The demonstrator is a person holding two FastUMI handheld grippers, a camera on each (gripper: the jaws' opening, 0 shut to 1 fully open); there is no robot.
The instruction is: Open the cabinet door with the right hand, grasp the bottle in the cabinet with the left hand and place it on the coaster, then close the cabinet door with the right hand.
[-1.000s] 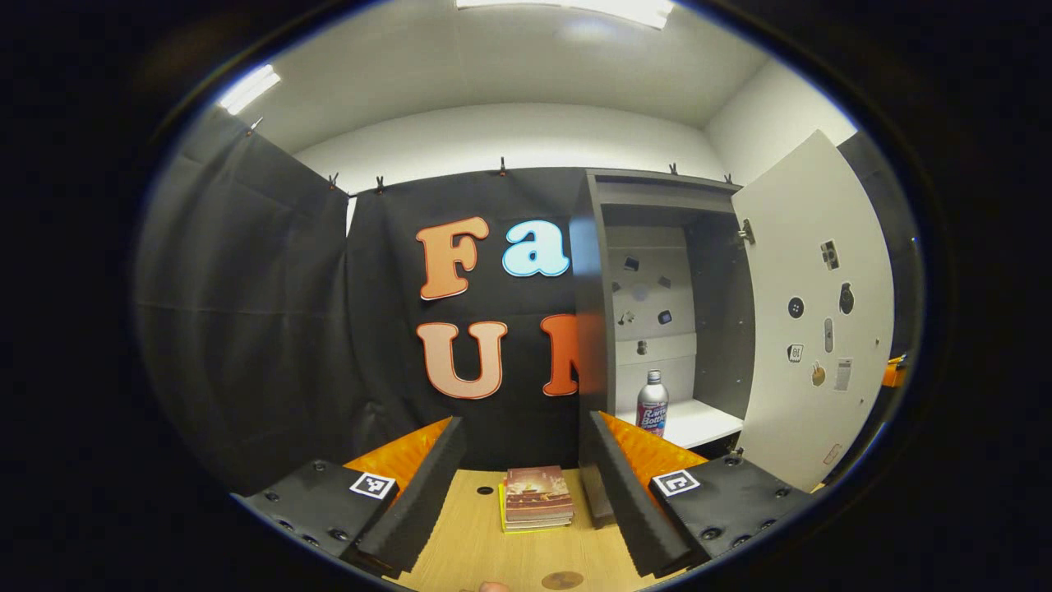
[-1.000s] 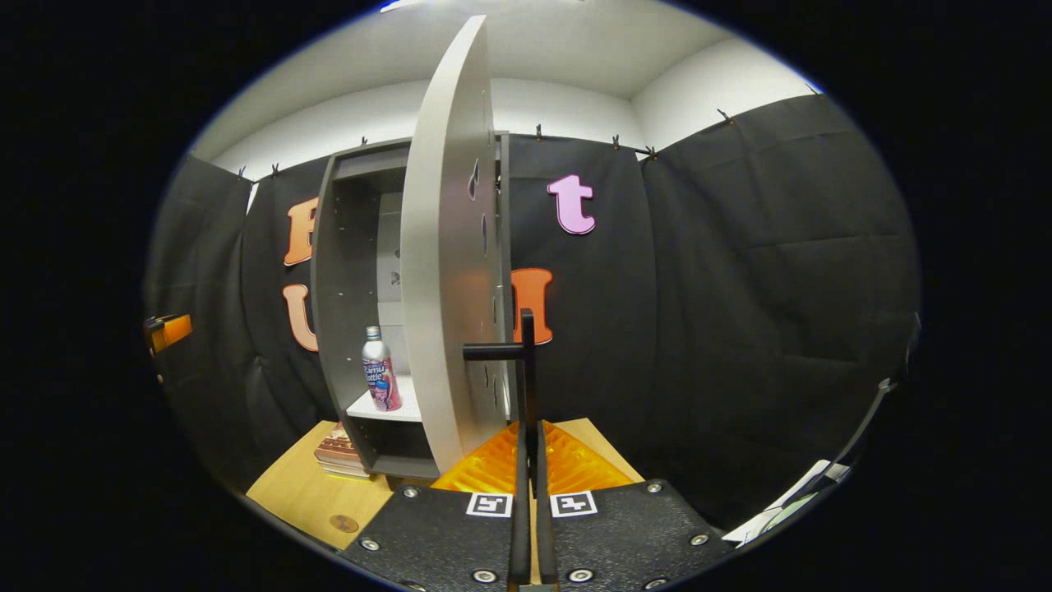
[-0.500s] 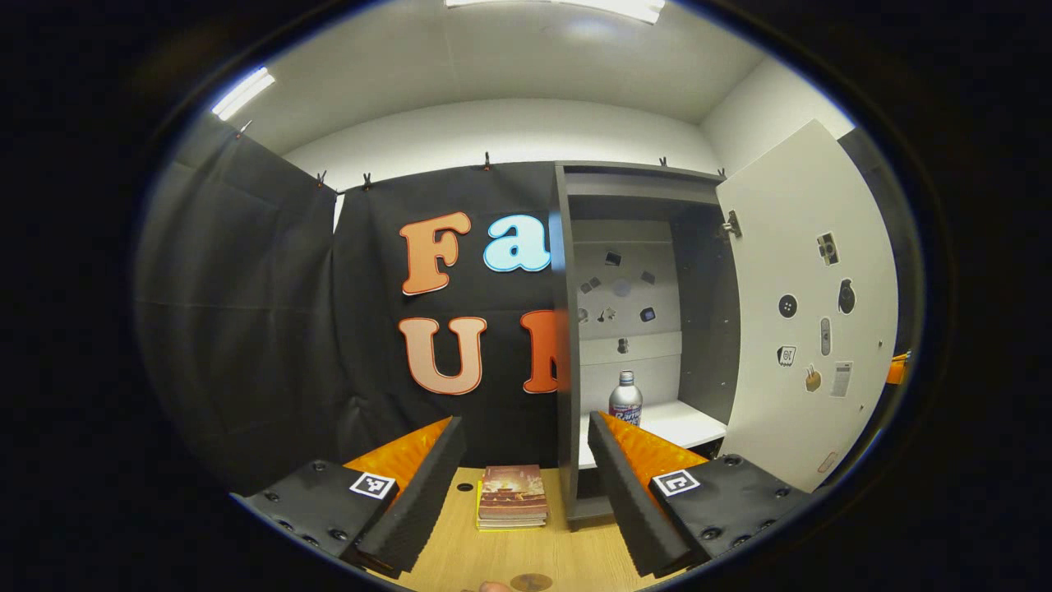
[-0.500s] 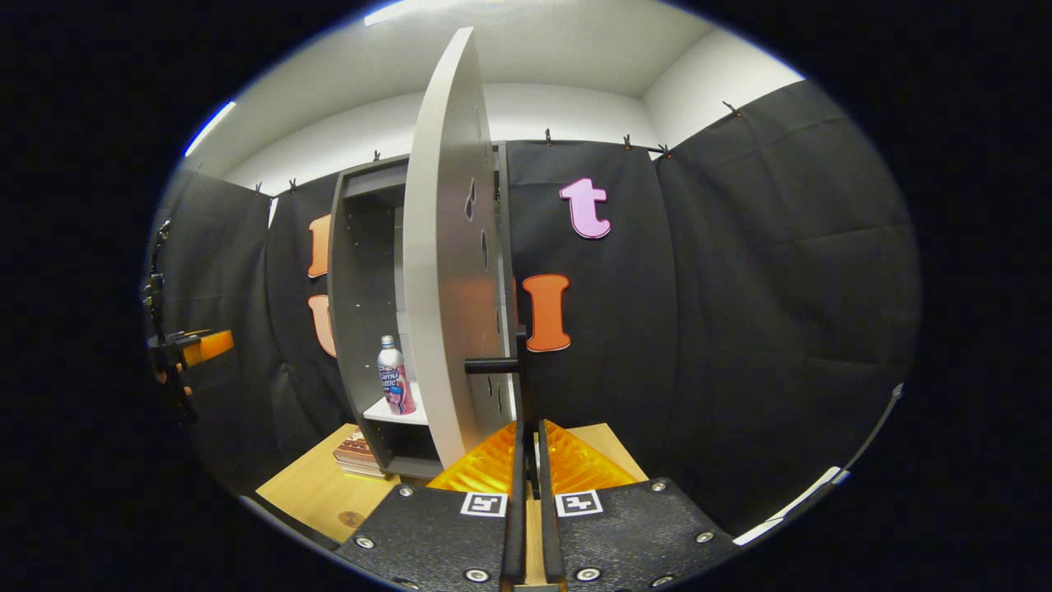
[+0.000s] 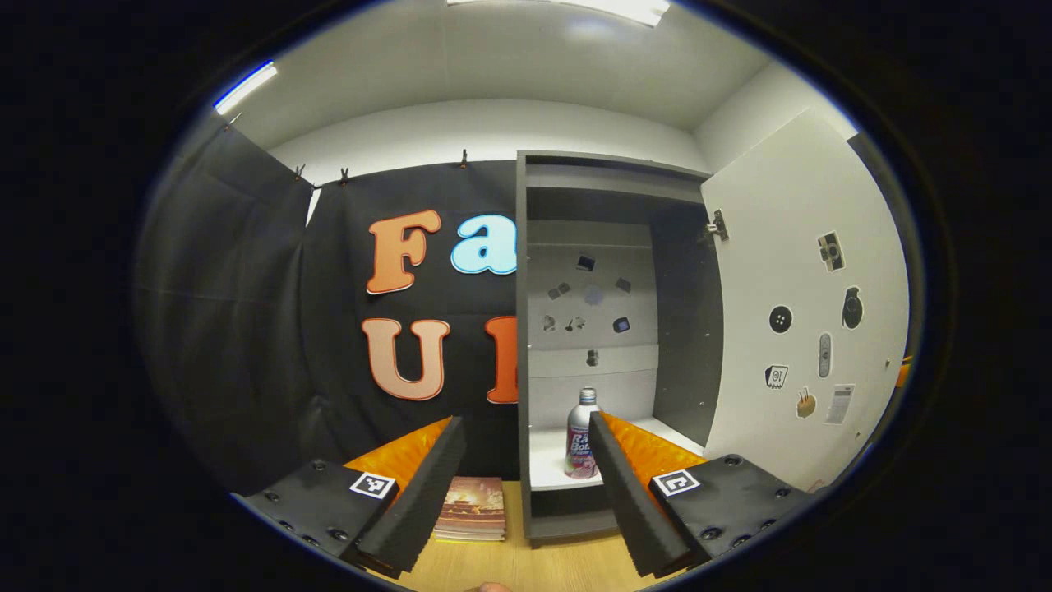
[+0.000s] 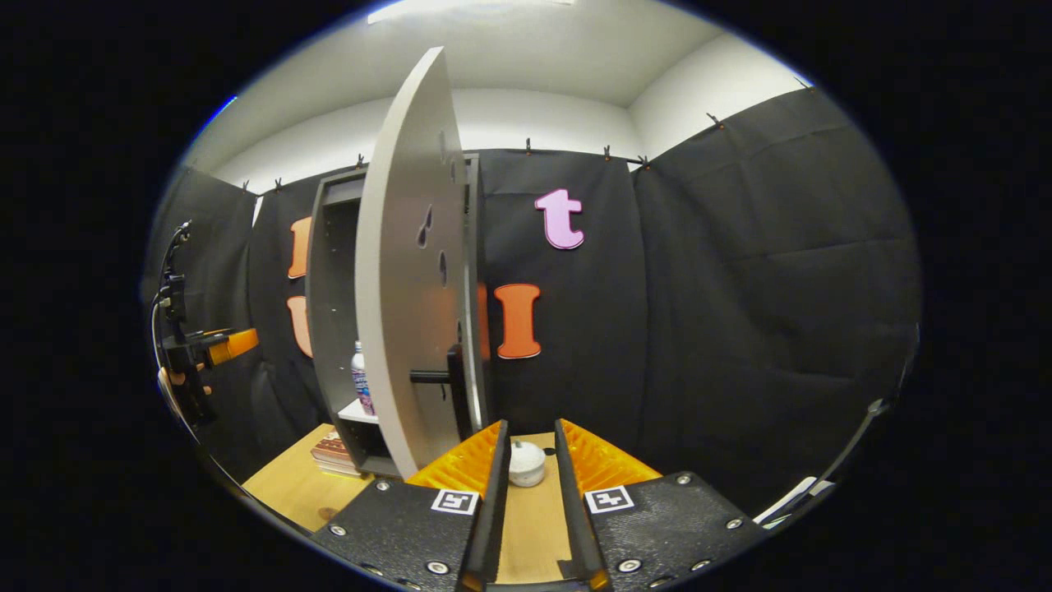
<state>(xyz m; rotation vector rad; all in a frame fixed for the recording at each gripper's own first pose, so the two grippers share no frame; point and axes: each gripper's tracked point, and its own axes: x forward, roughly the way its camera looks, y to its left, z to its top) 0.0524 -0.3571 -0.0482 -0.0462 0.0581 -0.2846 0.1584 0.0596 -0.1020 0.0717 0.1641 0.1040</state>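
On the cabinet shelf, upright silver-capped bottle with pink-and-white label.

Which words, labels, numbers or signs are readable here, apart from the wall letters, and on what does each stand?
No text can be quoted with certainty.
On the bottle: label print blurred and partly hidden.
On the stickers of the cabinet door: too small to read.
On the book: cover blurred.
On the square markers: patterns, no words.
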